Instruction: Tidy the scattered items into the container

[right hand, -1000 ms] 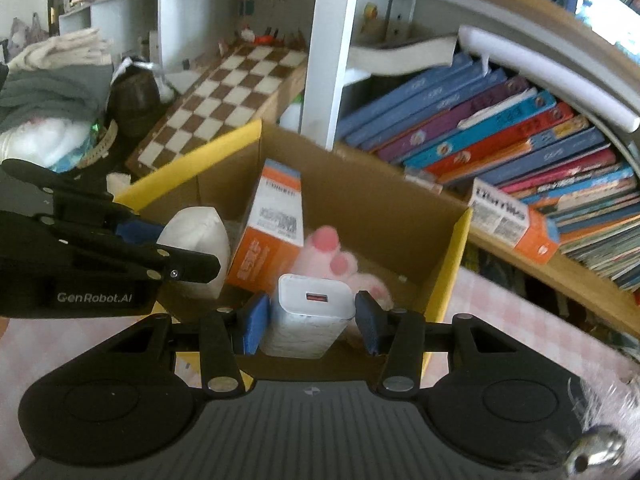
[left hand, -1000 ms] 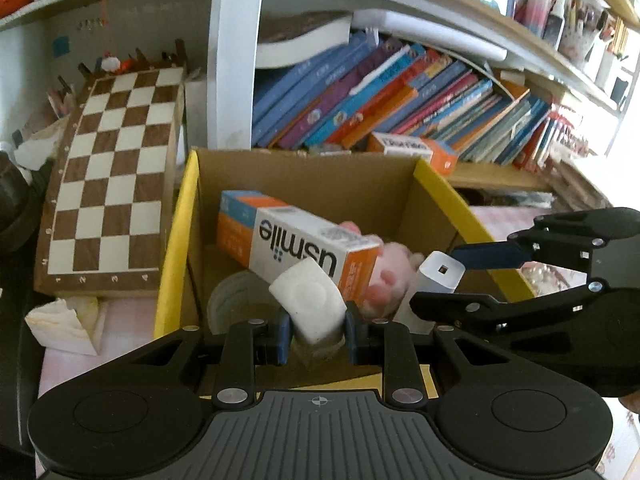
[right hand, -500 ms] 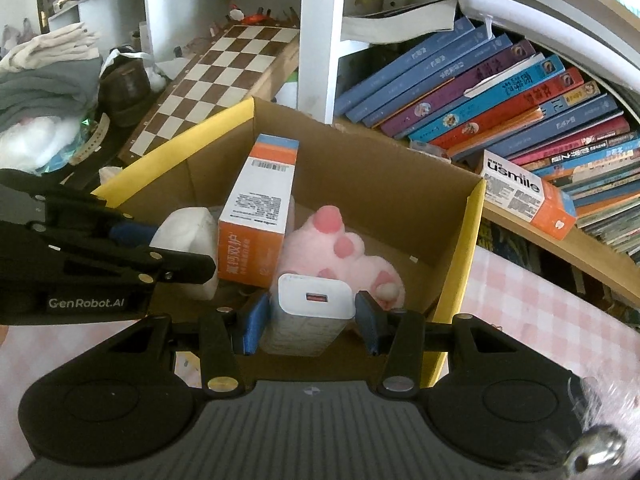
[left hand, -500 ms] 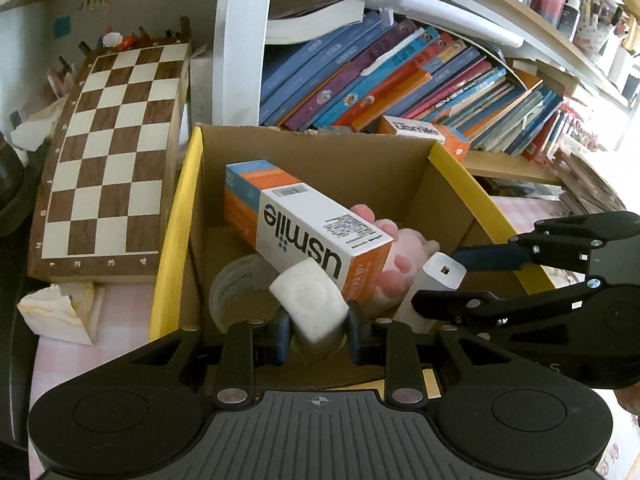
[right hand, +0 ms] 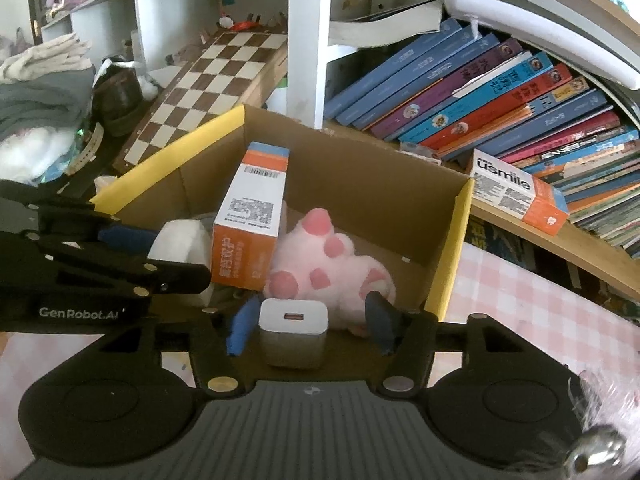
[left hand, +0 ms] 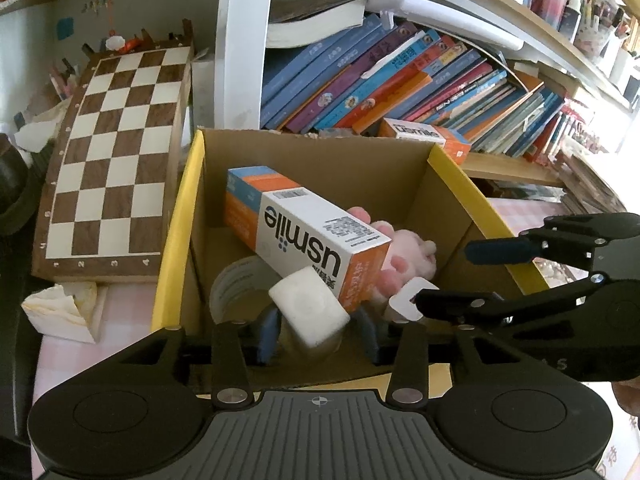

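Both hand-held grippers hang over the open brown cardboard box with yellow-edged flaps [left hand: 176, 232], which stands on a tabletop under a pink checked cloth [right hand: 532, 308].

Left hand-held gripper [left hand: 318, 330]: jaws opening, blue pads clear of the white rounded-square soft block [left hand: 308, 306] that sits tilted between them, just above the box interior. The block touches neither pad that I can see.

Right hand-held gripper [right hand: 312, 326]: jaws opening, a white cube-shaped USB charger [right hand: 294, 330] between them, port face up. Left pad just beside it, right pad apart; no pinch visible.

Inside the box: an orange, white and blue "usmile" carton [left hand: 304, 232] leaning against the far left wall, a pink plush paw toy [right hand: 328, 260] beside it, and a roll of clear tape [left hand: 236, 284] low at the left.

Behind the box, a wooden chessboard [left hand: 116, 156] leans tilted, and a shelf holds slanted books [right hand: 480, 104] with a second usmile carton [right hand: 516, 192] in front.
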`<state>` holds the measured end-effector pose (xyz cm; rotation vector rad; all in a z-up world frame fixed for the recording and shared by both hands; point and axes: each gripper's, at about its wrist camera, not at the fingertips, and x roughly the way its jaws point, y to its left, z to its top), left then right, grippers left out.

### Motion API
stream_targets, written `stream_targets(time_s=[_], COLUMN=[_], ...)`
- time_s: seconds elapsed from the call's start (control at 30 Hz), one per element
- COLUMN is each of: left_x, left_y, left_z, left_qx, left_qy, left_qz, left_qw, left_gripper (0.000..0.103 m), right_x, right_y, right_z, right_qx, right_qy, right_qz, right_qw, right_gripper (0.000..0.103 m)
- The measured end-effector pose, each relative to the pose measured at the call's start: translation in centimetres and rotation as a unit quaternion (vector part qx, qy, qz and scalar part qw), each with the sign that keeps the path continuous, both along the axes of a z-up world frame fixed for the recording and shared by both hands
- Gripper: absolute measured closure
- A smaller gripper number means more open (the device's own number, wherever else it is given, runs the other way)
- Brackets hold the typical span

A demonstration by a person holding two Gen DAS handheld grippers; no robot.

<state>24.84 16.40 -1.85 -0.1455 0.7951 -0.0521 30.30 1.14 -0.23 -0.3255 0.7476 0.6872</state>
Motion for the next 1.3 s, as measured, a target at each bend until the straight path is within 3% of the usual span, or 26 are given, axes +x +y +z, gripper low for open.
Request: stream_targets(time_s=[0.13,0.2,0.3,0.7,1.3], left_x=[-0.5,-0.9,-1.7,-5.1,-10.6], left_y=[-0.2,-0.2,0.1,-0.4,-1.7], left_z=[0.6,1.0,1.6,3.4,3.9], left_qx=[0.009,0.019,0.018,0.023,0.021], left_qy=[-0.009,-0.015,-0.024,-0.053,-0.062], left_qz=[0.007,0.017,0.022,0.025,0.01], left_qw=[0.9999,0.9996,0.9993,0.998,0.9978], left_gripper=[0.051,0.035,0.03,0.02,0.016], right_x=[-0.5,-0.8,-1.3,-4.7,-10.7], right_y=[-0.6,-0.8,-1.3,-2.5,-4.6], right_z=[0.7,1.1,1.7,3.5,3.4], right_qx=[0.008,0.011,0.019,0.024,0.029], right_qy=[-0.01,-0.014,-0.02,-0.052,-0.06], right_qz=[-0.008,-0.011,-0.017,-0.032,-0.06], right_qw=[1.0,1.0,0.999,0.998,0.996], right_gripper=[0.039,0.036,0.032,0.023,0.016])
